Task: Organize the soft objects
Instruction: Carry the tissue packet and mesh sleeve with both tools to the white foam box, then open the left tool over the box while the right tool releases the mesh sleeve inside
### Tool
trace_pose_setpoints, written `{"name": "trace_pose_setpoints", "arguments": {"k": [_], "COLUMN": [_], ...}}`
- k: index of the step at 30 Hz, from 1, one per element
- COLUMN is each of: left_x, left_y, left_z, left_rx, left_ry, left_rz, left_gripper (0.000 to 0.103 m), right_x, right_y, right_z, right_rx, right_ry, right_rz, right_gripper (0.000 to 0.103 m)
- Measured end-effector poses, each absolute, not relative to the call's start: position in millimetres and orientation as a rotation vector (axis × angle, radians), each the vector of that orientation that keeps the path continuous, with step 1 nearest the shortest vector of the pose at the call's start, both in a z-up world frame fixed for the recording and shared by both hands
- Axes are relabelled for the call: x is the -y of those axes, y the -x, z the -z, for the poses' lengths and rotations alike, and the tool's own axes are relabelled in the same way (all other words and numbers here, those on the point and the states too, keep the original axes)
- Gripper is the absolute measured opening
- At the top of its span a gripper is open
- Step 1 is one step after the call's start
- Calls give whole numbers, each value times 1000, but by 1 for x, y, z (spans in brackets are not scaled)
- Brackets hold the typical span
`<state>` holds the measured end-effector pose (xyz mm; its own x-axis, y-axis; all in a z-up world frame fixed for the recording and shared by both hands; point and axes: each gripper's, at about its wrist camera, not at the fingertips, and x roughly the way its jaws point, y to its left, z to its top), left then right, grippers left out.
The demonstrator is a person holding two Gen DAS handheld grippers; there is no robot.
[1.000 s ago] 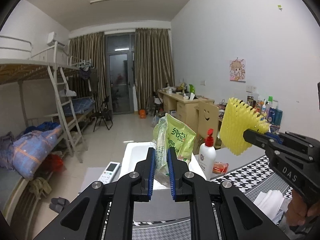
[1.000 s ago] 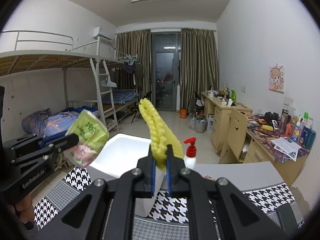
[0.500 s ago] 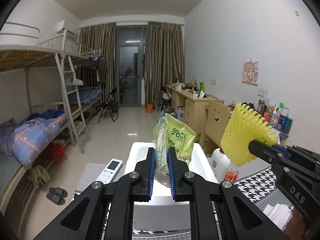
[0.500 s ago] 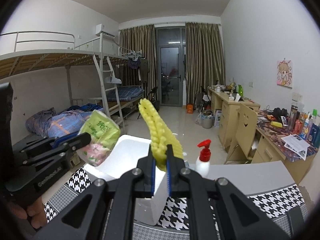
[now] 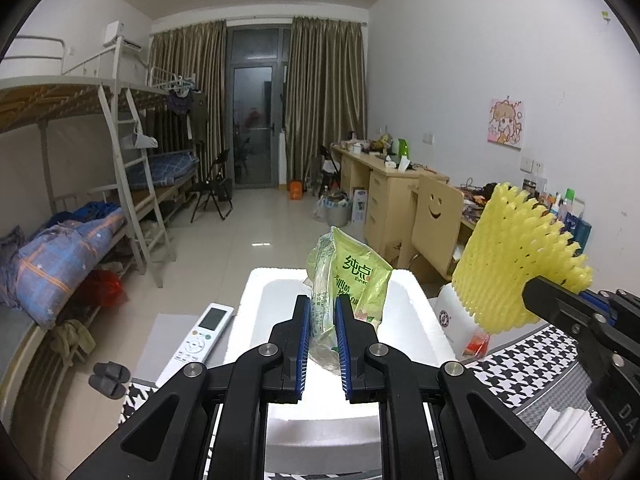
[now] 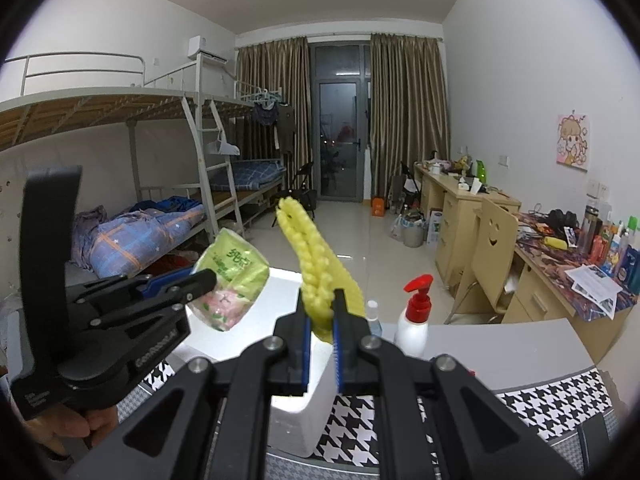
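My left gripper [image 5: 323, 312] is shut on a green tissue pack [image 5: 352, 276], held upright above the open white foam box [image 5: 404, 296]. From the right wrist view the same left gripper [image 6: 208, 280] comes in from the left, with the tissue pack [image 6: 232, 276] over the foam box [image 6: 304, 396]. My right gripper [image 6: 321, 320] is shut on a yellow foam net [image 6: 316, 264] that stands up from its jaws. In the left wrist view the foam net [image 5: 516, 260] hangs at the right, just beyond the box's right wall.
A white remote [image 5: 200, 334] lies left of the box. A red-pump white bottle [image 6: 414, 316] and a small clear bottle [image 6: 373, 316] stand behind it. The table has a houndstooth cloth [image 6: 552, 408]. Bunk beds [image 6: 120, 128] line the left, desks [image 6: 468, 208] the right.
Both grippers have moved forward and closer to the foam box, which now looks larger and lies under the tissue pack. The grips on the pack and the net are unchanged.
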<state>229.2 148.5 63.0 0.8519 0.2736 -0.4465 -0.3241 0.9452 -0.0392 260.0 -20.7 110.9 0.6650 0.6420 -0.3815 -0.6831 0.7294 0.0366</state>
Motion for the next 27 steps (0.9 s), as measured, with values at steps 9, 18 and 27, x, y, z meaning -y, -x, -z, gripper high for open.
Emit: {"name": "trace_pose_setpoints", "arguments": {"k": [9,18,27], "left_x": [-154,-164,-180], "left_y": [-244,-245,-211], "left_z": [-52,-48,-65], "left_rx": [-479,-478,-399], "left_ry": [105,123,146], "left_rz": [-316,-363,-436], "left_gripper": [14,75,95], "right_x": [17,13,3], "right_y": [-264,-267,-269], "right_z": [-108,-109,-110], "right_rx": [-406,-413,-422], "right_ry": [129,130,126], "right_rz": [-731,-721,-754], "right_gripper": [12,12,12]}}
